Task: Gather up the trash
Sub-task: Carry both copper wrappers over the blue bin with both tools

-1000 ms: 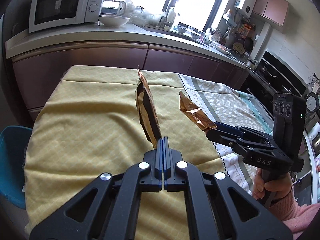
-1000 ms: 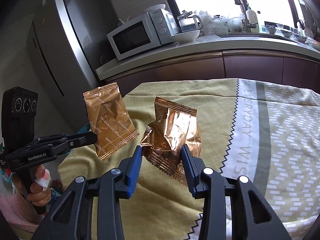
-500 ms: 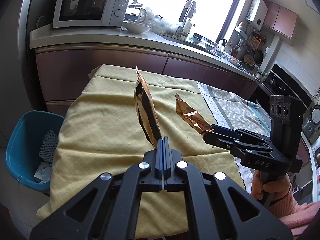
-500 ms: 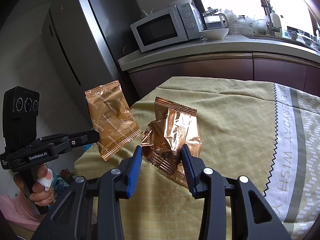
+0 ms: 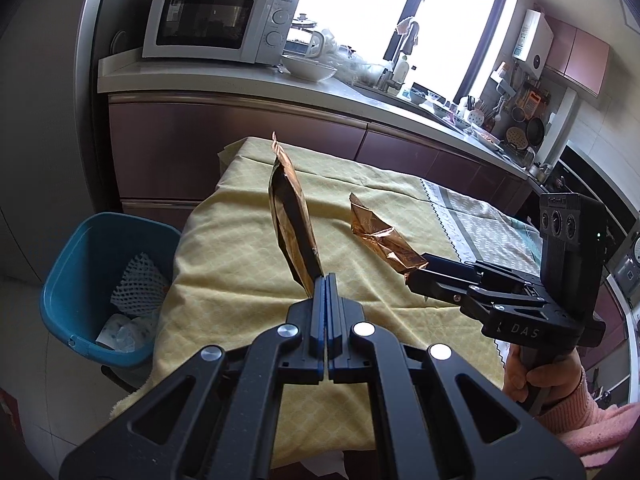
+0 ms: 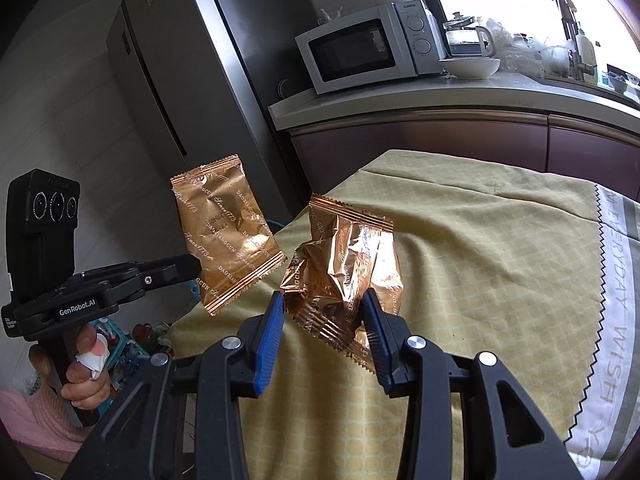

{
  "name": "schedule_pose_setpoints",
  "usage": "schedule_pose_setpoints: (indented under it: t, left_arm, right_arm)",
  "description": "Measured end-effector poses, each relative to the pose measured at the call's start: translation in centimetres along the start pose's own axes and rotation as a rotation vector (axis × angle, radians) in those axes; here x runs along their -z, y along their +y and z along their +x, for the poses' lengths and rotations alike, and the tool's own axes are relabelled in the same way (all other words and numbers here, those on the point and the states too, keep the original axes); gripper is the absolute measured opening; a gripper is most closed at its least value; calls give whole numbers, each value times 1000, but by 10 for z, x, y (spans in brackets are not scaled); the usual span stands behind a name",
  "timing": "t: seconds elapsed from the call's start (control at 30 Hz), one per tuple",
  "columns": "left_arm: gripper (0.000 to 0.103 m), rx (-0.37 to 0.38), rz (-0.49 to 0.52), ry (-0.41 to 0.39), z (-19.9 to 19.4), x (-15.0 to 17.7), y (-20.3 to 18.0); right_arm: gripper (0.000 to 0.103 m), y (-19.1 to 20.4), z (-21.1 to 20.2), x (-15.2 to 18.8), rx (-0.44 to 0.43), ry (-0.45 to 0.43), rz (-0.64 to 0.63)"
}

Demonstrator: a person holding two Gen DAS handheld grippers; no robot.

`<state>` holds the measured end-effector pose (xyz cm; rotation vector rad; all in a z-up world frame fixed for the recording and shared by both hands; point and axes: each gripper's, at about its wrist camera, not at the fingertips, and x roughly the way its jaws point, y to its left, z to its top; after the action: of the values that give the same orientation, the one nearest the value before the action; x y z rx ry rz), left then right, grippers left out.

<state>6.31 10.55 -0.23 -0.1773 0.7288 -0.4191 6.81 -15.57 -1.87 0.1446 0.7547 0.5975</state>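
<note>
While both wrappers hang clear of the worktop [image 5: 224, 240], carry them left over the blue bin [image 5: 72, 264] before releasing. Left tongs [image 5: 326, 280] pinched shut on the flat wrapper [image 5: 294, 220], which stands edge-up. Right tongs [image 6: 324, 312] part-closed, gripping the crumpled wrapper [image 6: 348, 260] between blue pads.

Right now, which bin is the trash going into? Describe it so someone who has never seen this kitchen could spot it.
Start at the table under the yellow checked cloth, in front of the dark purple cabinets. On the floor at its left corner stands a blue plastic bin. It is the only blue tub there, and it already holds white foam netting and crumpled paper.
</note>
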Motion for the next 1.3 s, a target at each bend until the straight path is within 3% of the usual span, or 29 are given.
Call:
schedule_pose_setpoints:
  t: [1.3]
  left_arm:
    - [1,-67,-108,-55,-40,7,62]
  right_arm:
    - [38,48,54,-23,-85,56,-95]
